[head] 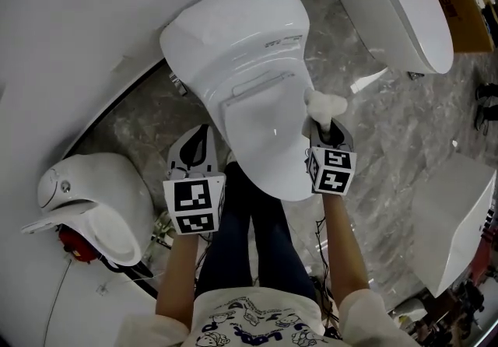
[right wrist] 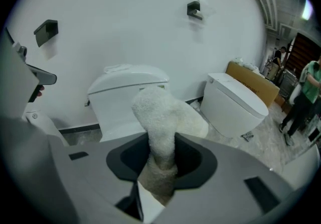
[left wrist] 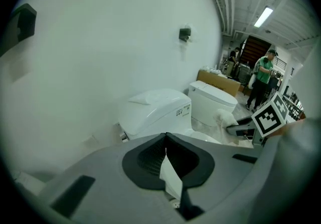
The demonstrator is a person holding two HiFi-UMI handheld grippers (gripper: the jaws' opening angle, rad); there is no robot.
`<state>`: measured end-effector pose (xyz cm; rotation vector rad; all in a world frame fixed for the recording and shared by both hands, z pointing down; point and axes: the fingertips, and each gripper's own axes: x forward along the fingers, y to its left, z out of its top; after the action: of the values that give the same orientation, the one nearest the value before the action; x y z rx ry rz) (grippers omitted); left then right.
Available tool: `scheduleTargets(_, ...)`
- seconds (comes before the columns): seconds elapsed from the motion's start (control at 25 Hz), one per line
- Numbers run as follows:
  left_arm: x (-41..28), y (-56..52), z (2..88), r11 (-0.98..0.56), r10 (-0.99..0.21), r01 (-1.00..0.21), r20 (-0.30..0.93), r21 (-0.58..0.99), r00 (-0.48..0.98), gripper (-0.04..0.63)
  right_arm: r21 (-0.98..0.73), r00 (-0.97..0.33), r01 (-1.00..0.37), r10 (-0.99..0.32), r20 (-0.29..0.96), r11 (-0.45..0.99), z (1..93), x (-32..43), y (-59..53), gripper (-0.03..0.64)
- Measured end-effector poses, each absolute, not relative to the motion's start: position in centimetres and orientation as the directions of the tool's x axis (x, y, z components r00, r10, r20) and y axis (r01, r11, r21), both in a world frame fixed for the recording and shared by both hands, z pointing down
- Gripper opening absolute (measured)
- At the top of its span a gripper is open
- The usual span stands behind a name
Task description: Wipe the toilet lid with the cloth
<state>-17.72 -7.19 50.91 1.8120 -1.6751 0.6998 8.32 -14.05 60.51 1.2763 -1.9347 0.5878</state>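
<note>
- Two tools, one in each of the person's hands. The right tool [head: 327, 129] is clamped on the cloth [head: 325, 104], a white fluffy wad standing out ahead of its jaws. The left tool [head: 198, 143] has its jaws closed together on nothing and sits idle off the lid's 8 o'clock edge.
- One toilet lid [head: 261, 127], white, glossy and down. The cloth is at its 3 o'clock edge; contact cannot be confirmed.
- Step in hand, as judged: the start of the wipe. It would go best with the wad laid flat on the lid under light pressure. Overlapping passes from 3 toward 9 o'clock would cover it, with the hard jaws kept off the gloss and the clamp firm enough that the cloth does not drag out.
- Containers:
  - The bowl under the lid is covered, contents unseen.
  - The tank [head: 233, 26], at the lid's 12 o'clock, is closed.
  - The cardboard box [head: 459, 3], at 1 o'clock in the head view, has contents that cannot be made out.
</note>
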Motion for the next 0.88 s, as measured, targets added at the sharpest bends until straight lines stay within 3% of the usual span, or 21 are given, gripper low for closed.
scheduleTargets(0.88,-17.8,-5.8,57.2,-0.008,-0.643,-0.995,0.762,0.095,0.078,0.009,0.112,-0.101,-0.886,-0.422,0.901,0.451,74.0,10.6,-18.5,0.123)
